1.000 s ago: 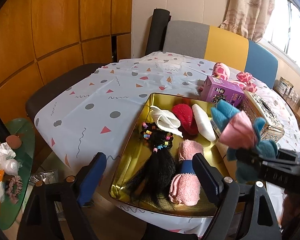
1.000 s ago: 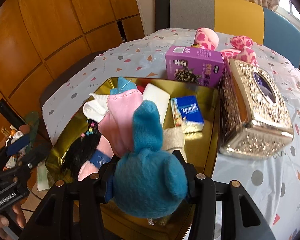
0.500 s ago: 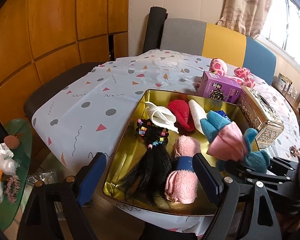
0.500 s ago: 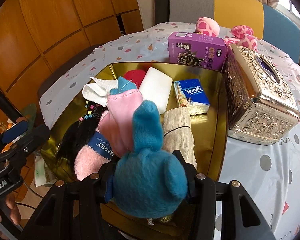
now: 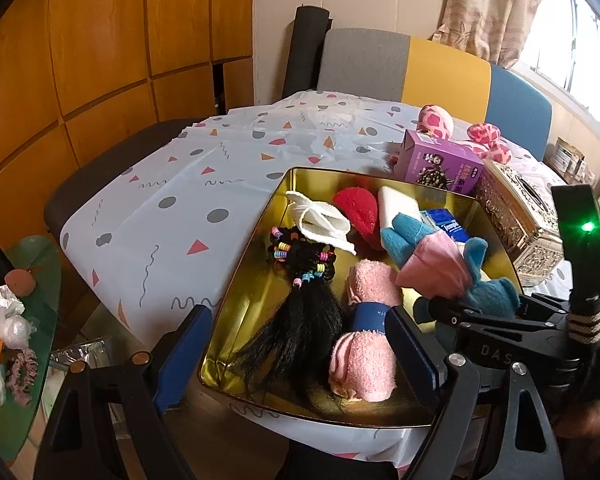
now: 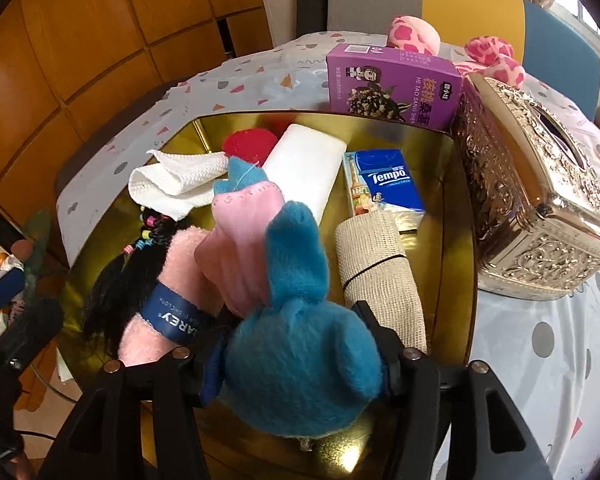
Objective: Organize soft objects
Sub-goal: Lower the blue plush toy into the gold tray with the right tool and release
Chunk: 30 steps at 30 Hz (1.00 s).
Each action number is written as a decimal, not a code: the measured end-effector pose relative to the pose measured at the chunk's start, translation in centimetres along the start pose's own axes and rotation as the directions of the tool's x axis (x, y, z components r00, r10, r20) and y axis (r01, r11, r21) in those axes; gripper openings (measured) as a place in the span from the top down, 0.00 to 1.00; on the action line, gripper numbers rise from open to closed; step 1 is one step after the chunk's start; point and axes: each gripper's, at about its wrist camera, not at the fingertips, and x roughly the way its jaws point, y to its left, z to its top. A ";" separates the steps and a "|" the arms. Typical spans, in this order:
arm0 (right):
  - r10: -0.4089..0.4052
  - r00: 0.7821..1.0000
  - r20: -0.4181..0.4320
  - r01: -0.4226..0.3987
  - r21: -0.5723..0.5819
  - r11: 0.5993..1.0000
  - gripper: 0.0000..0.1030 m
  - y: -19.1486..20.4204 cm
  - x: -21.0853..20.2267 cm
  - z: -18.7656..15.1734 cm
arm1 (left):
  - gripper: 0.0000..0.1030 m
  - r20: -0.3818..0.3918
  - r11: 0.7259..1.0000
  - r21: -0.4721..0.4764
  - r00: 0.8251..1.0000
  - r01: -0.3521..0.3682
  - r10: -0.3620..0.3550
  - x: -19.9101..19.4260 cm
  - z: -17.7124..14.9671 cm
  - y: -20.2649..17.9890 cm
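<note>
The right gripper, its jaws opening, has a blue and pink plush toy between them above a shiny gold metal tray. In the tray lie a rolled pink towel with a blue band, a beige bandage roll, a blue Tempo tissue pack, a white rectangular pad, a folded white cloth, a red fuzzy item and a black hair piece with coloured beads.

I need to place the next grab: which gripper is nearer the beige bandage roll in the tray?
Right. The right gripper, jaws opening around the blue plush toy, sits beside the beige bandage roll; the left gripper hovers empty at the tray's near-left edge.
</note>
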 end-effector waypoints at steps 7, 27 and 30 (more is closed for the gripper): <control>0.049 0.999 0.009 -0.049 0.028 0.998 0.41 -1.0 -0.9 -0.1 | 0.14 -0.008 1.000 -0.008 1.000 0.002 -0.003 0.2 -0.2 0.2; -0.087 0.996 0.028 0.090 -0.170 0.981 0.71 1.6 -0.9 -0.2 | 0.14 -0.021 0.999 -0.033 1.000 0.005 -0.006 0.7 -0.5 0.8; -0.115 0.993 0.030 0.119 -0.152 0.981 0.71 1.0 -0.3 0.3 | 0.14 -0.021 0.999 -0.033 1.000 0.007 -0.008 0.7 -0.5 0.7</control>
